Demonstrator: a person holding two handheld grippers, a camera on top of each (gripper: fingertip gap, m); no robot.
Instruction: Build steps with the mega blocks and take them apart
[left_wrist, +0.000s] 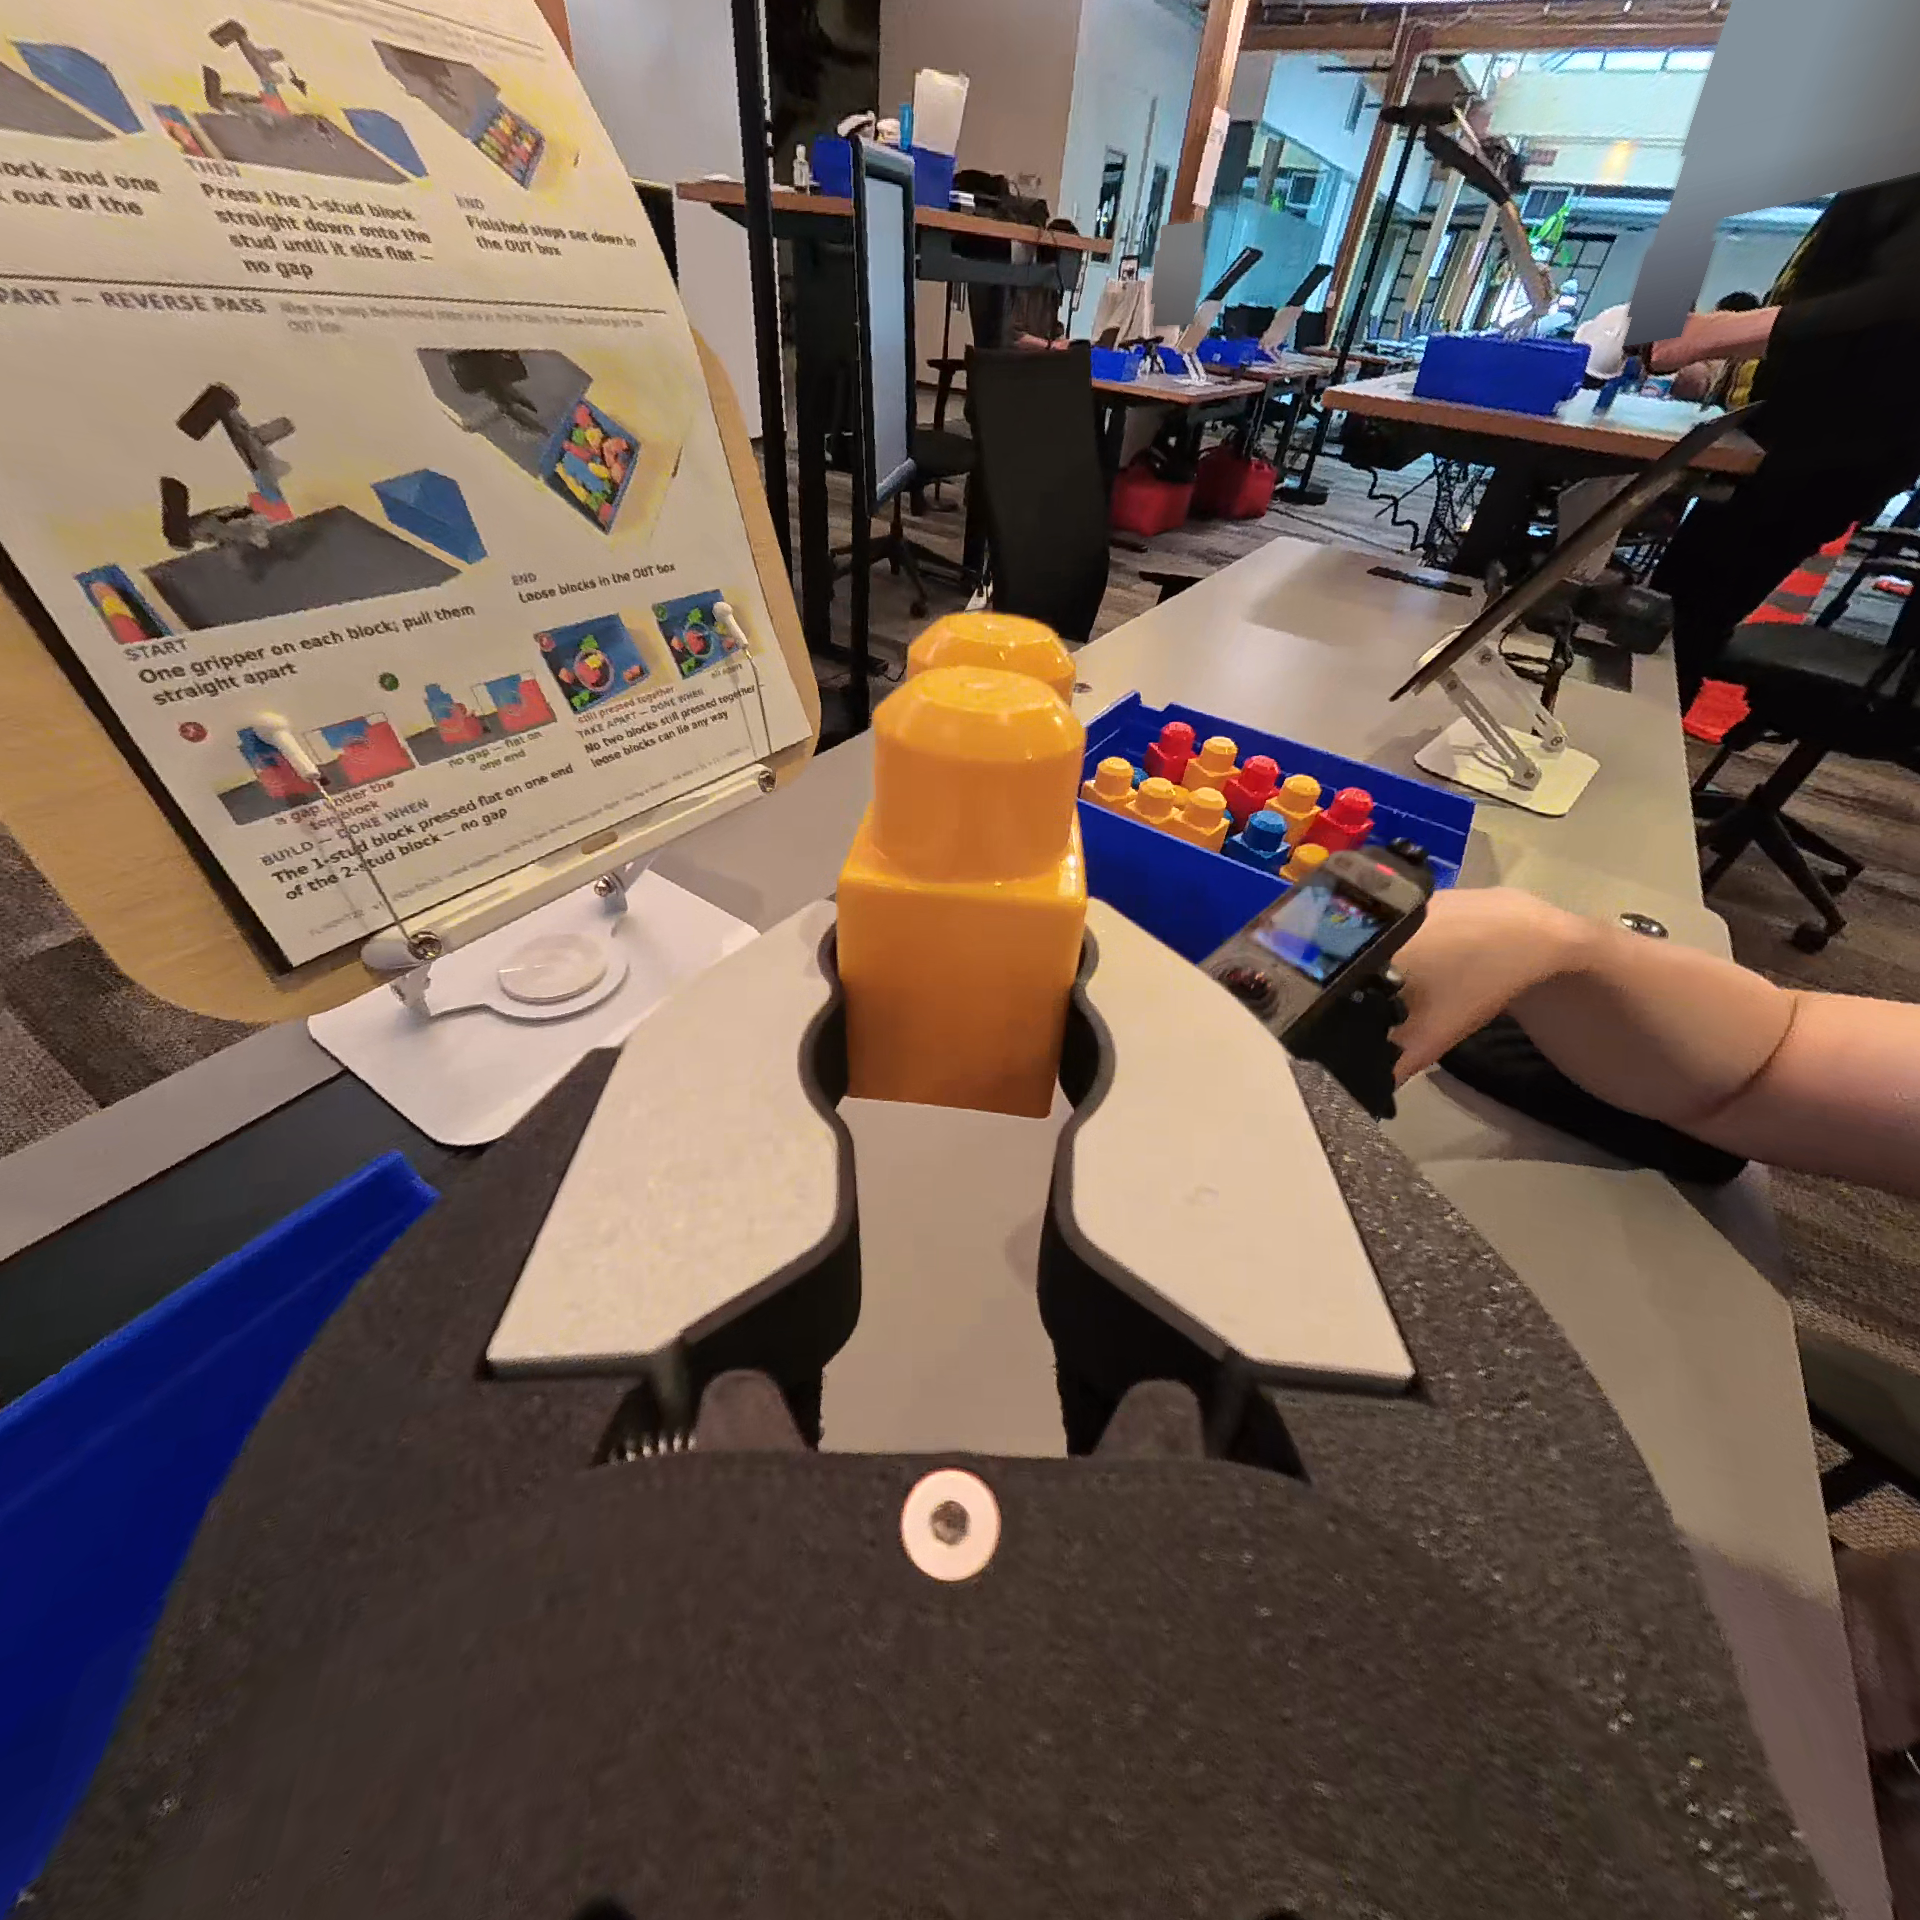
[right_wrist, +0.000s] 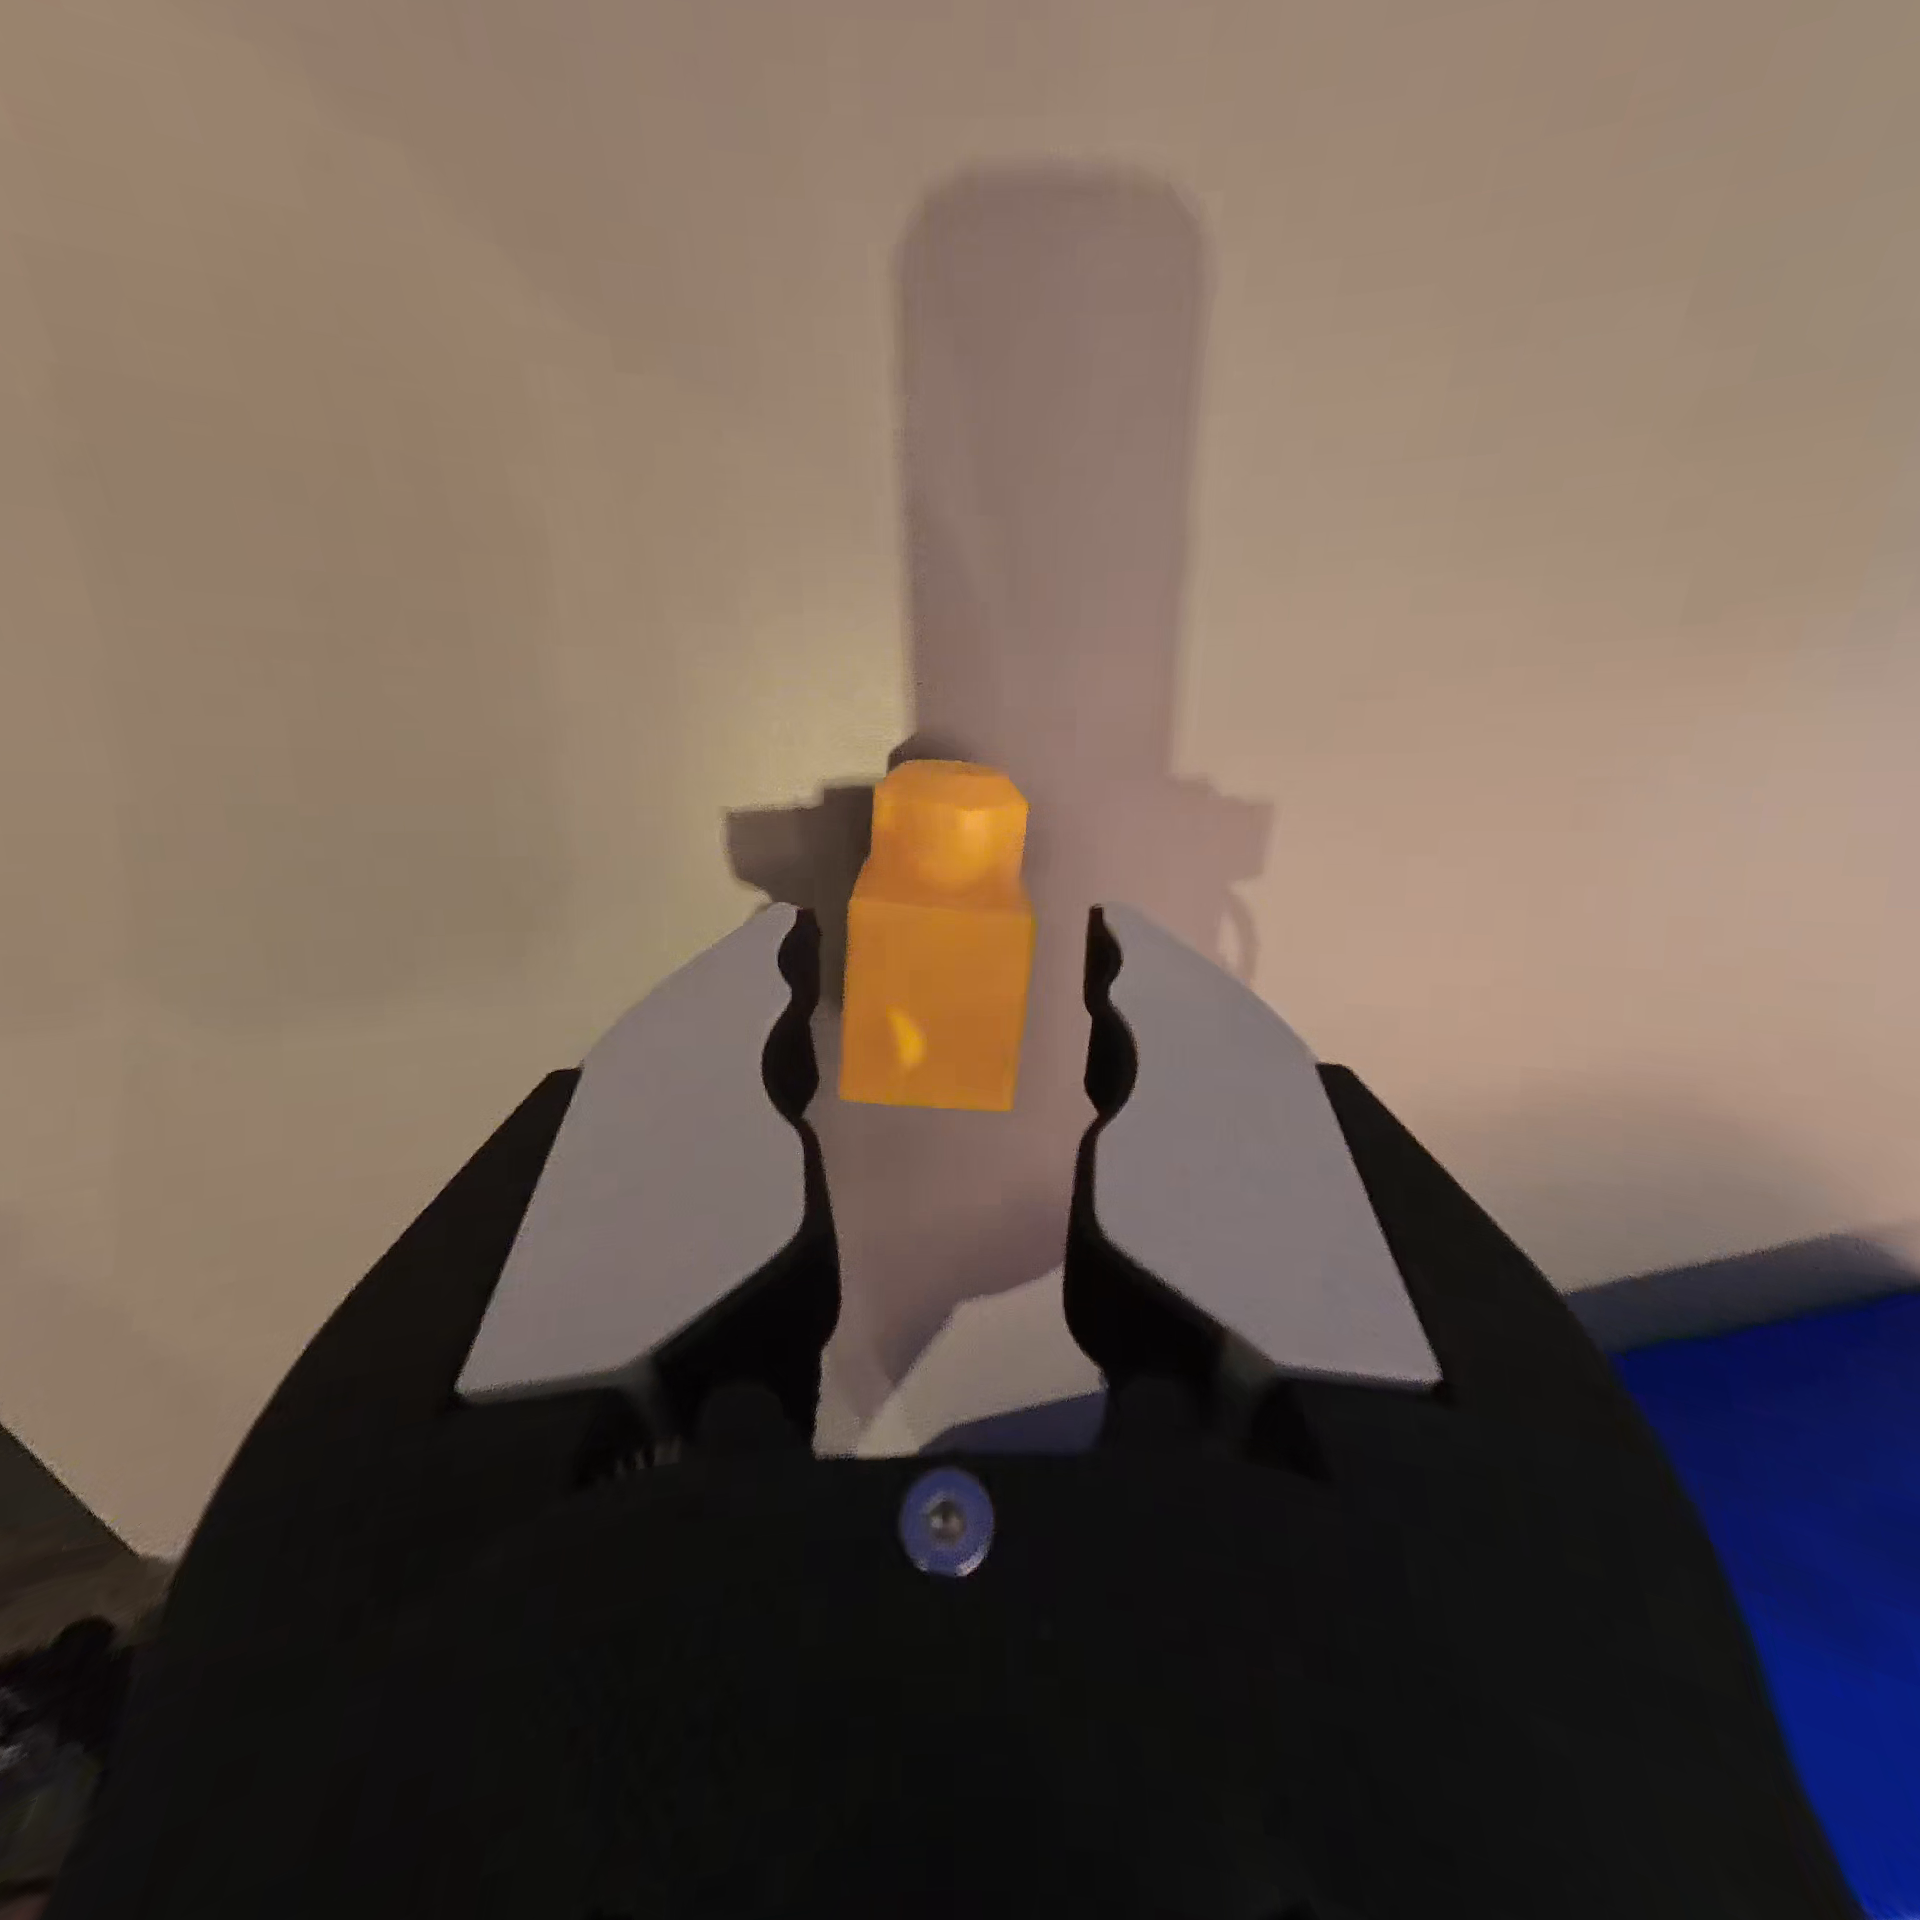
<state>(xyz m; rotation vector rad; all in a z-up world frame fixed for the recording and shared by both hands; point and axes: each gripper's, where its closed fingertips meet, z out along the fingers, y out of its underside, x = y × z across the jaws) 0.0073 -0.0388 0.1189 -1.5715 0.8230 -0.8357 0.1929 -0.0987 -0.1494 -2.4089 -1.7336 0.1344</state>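
Between the left claw (left_wrist: 961, 997) fingers sits a gripped two-stud orange block (left_wrist: 961, 904); farther along the counter (left_wrist: 1558, 1247), a blue bin (left_wrist: 1153, 873) holds red, orange and blue blocks (left_wrist: 1247, 795). Only the right wrist view shows the right claw (right_wrist: 943, 997), spread wide around a one-stud orange block (right_wrist: 935, 987) without touching it.

My left wrist camera sits low behind my left gripper (left_wrist: 958, 997), facing out across the grey table (left_wrist: 1558, 1247) into the office. My right wrist camera looks close along my right gripper (right_wrist: 945, 997) at a plain lit surface. Neither view clearly overlaps the other
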